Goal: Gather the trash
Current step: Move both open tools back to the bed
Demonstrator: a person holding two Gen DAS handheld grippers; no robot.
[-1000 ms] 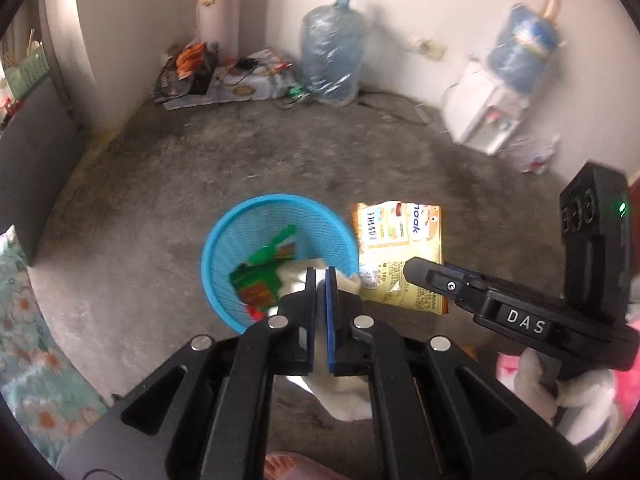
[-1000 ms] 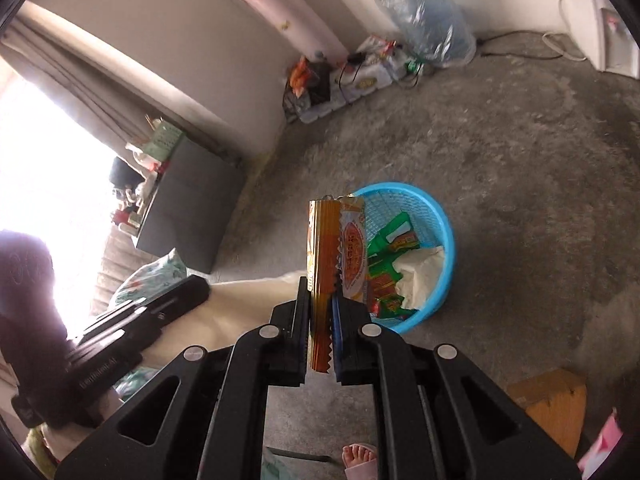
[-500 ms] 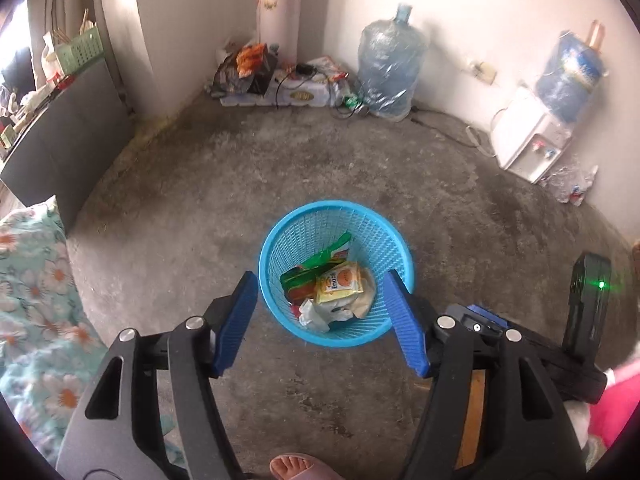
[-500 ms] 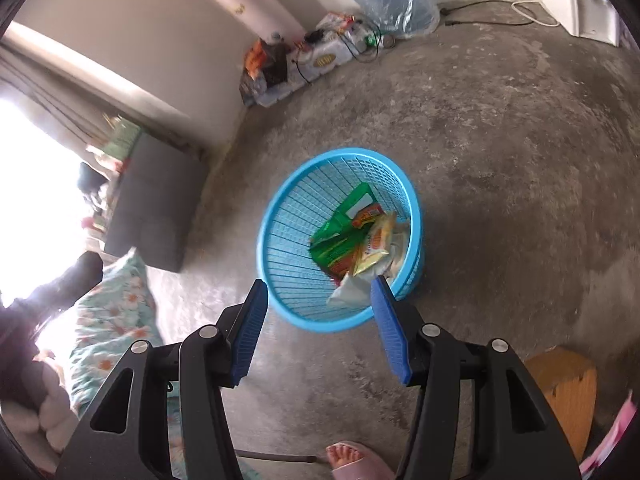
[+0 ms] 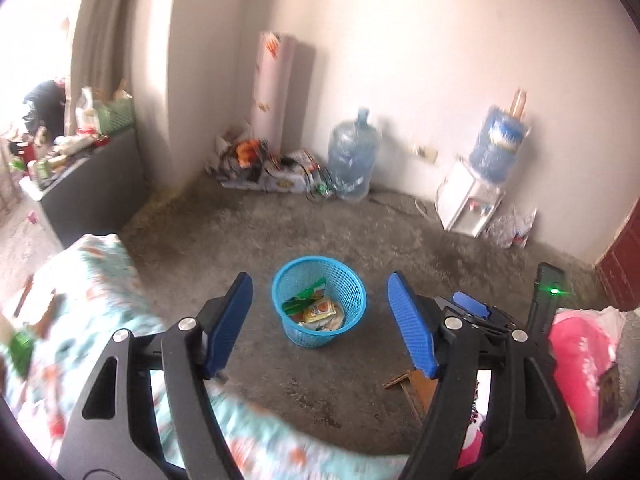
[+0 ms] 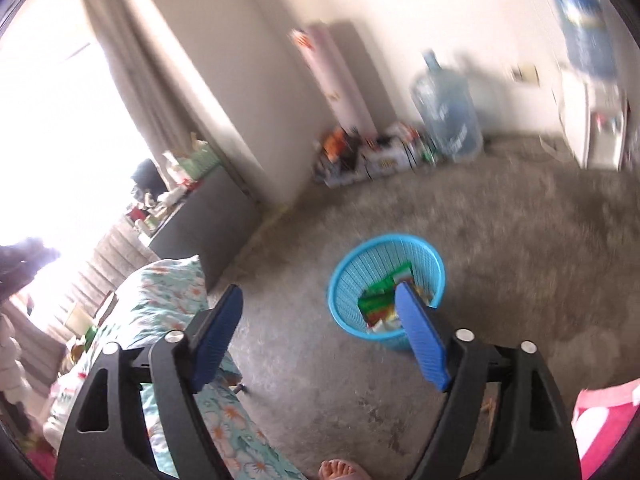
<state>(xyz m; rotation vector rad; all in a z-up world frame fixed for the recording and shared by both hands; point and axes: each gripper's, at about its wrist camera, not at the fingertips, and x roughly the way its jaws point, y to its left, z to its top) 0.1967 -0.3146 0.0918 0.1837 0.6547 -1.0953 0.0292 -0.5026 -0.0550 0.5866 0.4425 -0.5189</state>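
A blue plastic basket (image 5: pixel 319 302) stands on the concrete floor and holds green and yellow wrappers (image 5: pixel 316 309) and white paper. It also shows in the right wrist view (image 6: pixel 362 276), partly behind one finger. My left gripper (image 5: pixel 320 330) is open and empty, raised well above and back from the basket. My right gripper (image 6: pixel 320 338) is open and empty, also high, with the basket to its right. The right gripper's body (image 5: pixel 500 320) shows at the right of the left wrist view.
A bed with a floral cover (image 5: pixel 80 300) lies at the left, also in the right wrist view (image 6: pixel 168 300). A water jug (image 5: pixel 352 164), a dispenser (image 5: pixel 476 200) and clutter (image 5: pixel 264 164) line the far wall. A pink bag (image 5: pixel 580 360) sits at the right. A bare foot (image 6: pixel 340 470) is below.
Both grippers let their trash go into the basket and opened. Since then both have lifted up and back, so the basket looks smaller and farther away.
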